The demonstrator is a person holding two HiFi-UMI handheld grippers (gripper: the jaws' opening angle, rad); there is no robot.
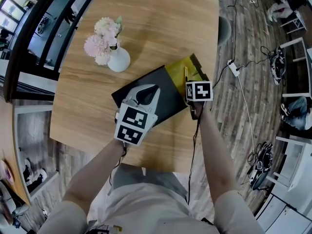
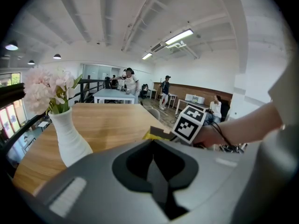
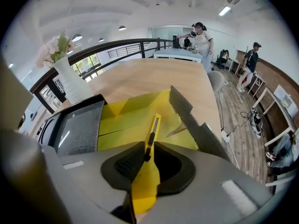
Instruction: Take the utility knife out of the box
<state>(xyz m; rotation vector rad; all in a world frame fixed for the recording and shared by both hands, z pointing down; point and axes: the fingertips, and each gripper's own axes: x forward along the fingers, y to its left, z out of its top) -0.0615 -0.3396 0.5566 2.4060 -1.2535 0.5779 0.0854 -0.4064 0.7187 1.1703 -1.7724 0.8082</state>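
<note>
A black box lies open on the wooden table (image 1: 146,18), showing its yellow lining (image 1: 179,71) (image 3: 131,115) and its black lid (image 1: 168,99) (image 3: 77,127). My right gripper (image 1: 191,92) (image 3: 145,164) is over the yellow lining, shut on the yellow utility knife (image 1: 185,75) (image 3: 150,141). The knife's handle sits between the pads and its thin end sticks out above the lining. My left gripper (image 1: 152,90) (image 2: 153,164) rests over the black lid with its jaws together and nothing between them. In the left gripper view the right gripper's marker cube (image 2: 190,123) shows beside the box edge (image 2: 152,135).
A white vase of pink flowers (image 1: 118,60) (image 2: 69,141) (image 3: 70,80) stands on the table behind the box, to the left. The table's near edge (image 1: 161,167) is close to my body. A dark railing (image 1: 29,38) runs at the left; cables and a power strip (image 1: 234,68) lie on the floor at the right.
</note>
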